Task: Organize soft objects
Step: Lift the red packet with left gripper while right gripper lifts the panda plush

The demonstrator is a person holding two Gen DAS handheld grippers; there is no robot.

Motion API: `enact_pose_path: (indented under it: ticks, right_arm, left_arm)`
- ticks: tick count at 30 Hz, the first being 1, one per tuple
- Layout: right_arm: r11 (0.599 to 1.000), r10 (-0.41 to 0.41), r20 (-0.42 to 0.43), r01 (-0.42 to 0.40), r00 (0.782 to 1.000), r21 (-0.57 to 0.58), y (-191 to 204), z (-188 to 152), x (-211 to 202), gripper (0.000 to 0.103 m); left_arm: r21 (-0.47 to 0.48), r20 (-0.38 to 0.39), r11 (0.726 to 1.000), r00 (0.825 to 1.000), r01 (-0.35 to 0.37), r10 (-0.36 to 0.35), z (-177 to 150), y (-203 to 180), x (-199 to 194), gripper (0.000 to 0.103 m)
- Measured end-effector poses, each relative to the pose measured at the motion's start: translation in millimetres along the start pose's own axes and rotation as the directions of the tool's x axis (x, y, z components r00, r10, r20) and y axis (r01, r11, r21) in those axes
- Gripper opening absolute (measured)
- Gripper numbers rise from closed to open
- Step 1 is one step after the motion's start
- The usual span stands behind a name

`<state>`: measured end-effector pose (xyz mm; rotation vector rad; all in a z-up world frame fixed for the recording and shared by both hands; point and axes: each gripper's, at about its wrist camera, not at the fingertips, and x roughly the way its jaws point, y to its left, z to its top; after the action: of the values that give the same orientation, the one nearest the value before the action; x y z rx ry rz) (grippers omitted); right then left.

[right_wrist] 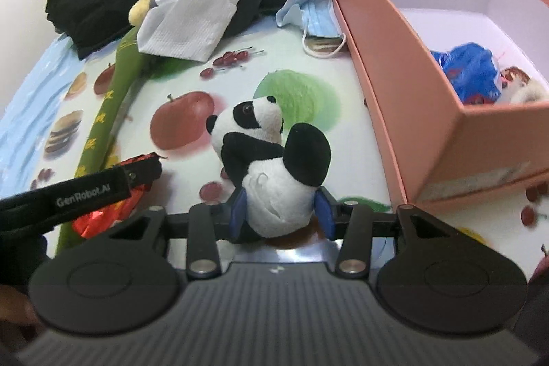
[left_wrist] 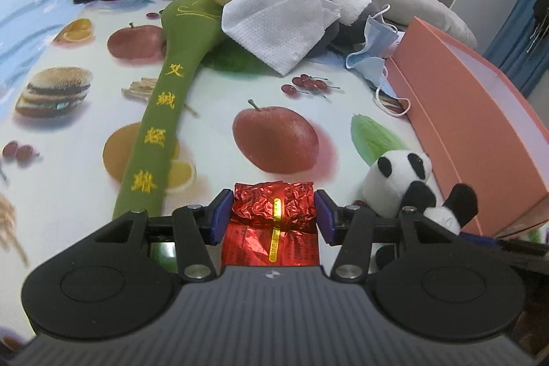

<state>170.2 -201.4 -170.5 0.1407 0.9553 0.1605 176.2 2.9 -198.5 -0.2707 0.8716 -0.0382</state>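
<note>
Your left tool, angled down, clamps a red foil packet; your right tool grips the panda plush beside the pink box

One panda plush, one face mask, one pink box, one red foil packet.

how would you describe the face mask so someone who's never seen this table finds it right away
Start at the big salmon-pink box standing open on the fruit-printed tablecloth. Against the box's outer wall at its far end lies the face mask, crumpled, with one white ear loop trailing onto the cloth. It is the only pale blue, pleated thing there; the white paper towel beside it is plain white with no loops.
</note>
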Motion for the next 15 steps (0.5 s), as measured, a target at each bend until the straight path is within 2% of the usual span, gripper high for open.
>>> enact_pose_path:
  ticks: [5,9,15]
  right_arm:
    - [0.998,-0.016,0.002,0.016,1.000,-0.053,1,-1,-11,0.050]
    - [0.994,-0.047,0.048,0.051,0.998,-0.101,3,1,-24,0.051]
    - [0.983,-0.027,0.129,0.049,0.991,-0.175,6,9,-39,0.050]
  left_arm:
    - [-0.009,0.026,1.000,1.000,0.009,-0.009,0,-6,-17,0.057]
    - [0.003,0.039,1.000,0.999,0.018,-0.018,2,-10,-28,0.057]
    - [0.003,0.069,1.000,0.998,0.013,-0.013,6,-10,-49,0.057]
